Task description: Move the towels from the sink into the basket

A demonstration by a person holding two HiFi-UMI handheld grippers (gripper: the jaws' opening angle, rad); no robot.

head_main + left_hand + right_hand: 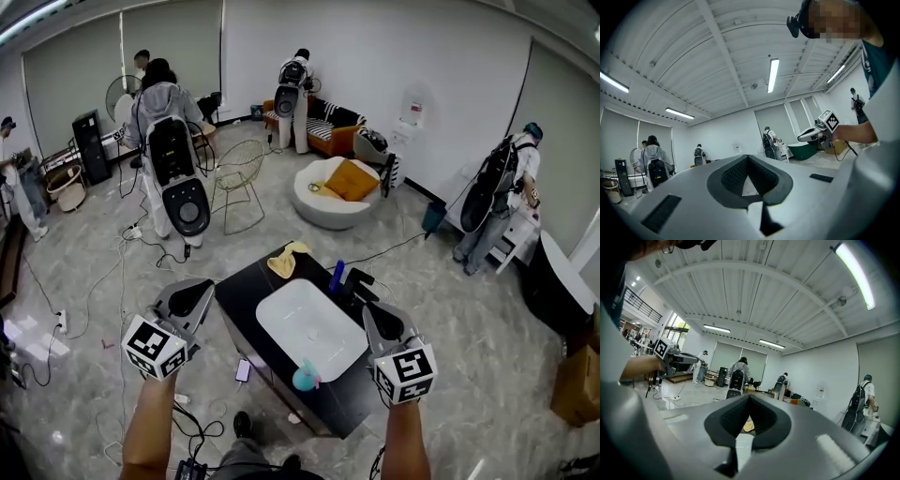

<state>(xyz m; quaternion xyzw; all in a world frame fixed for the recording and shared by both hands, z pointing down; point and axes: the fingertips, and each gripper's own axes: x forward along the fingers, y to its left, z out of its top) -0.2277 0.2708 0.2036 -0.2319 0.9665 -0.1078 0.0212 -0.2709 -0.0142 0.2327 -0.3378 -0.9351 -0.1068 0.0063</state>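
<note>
Claws first: my left claw (192, 300) is clenched tight with nothing in it. My right claw (380, 323) is clenched the same way and holds nothing too. Both point level, 1 on each side of the white sink (309, 328). I see 1 yellow towel (286, 261) lying in a bunch on the dark counter (239, 300), just past the far rim of the sink. A blue bottle (336, 277) stands just beside the black tap (361, 281).
</note>
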